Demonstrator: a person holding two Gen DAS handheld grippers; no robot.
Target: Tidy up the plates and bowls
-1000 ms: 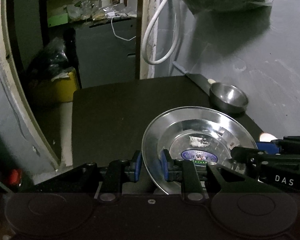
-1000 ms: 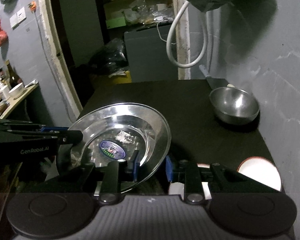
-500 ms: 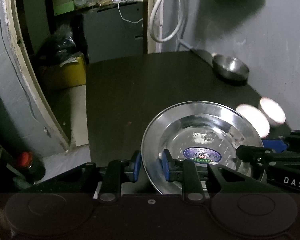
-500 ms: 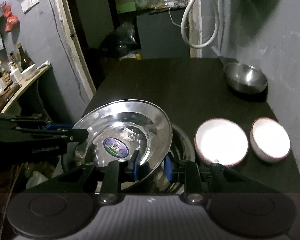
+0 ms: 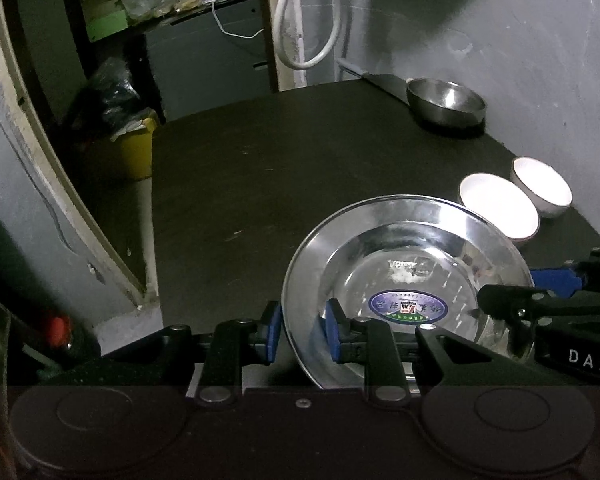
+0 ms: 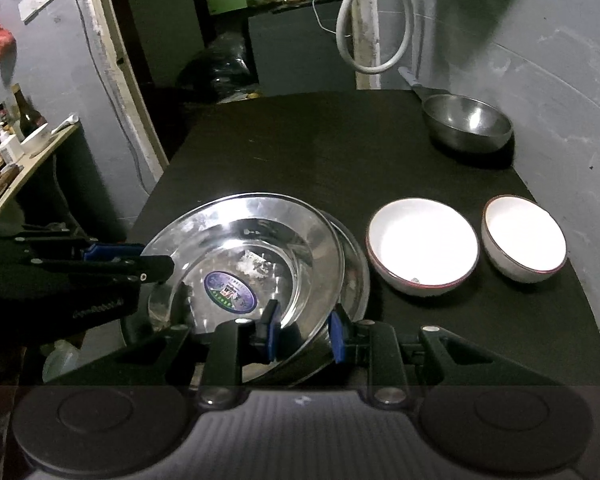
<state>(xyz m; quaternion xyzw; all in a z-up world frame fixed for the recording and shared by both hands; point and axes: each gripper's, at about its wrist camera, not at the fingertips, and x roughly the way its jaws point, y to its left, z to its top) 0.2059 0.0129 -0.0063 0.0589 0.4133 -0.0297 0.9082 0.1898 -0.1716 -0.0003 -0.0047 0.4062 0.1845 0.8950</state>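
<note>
Both hands have carried the steel plate [image 6: 244, 248] back along the dark surface [image 5: 280, 168] and downward. A second ago only the steel bowl [image 6: 466, 126] by the wall lay ahead; now two white bowls [image 6: 422, 244] are in view to the plate's right, and the plate sits low over a second steel plate [image 6: 356, 276].

Left gripper [image 5: 300, 328]: jaws narrow, on either side of the plate's left rim; whether both pads press the metal cannot be told. Right gripper [image 6: 302, 332]: jaws narrow, rim between the blue pads; same doubt about contact.

Judgement: this is the stacking step, plate onto plate, near its end; release not yet made.

View differences: the right wrist view shows the lower plate's edge poking out on the right, and the plate tilted, left side higher. The left wrist view hides the lower plate entirely, but shows the right gripper's arm reaching over the far rim.
</note>
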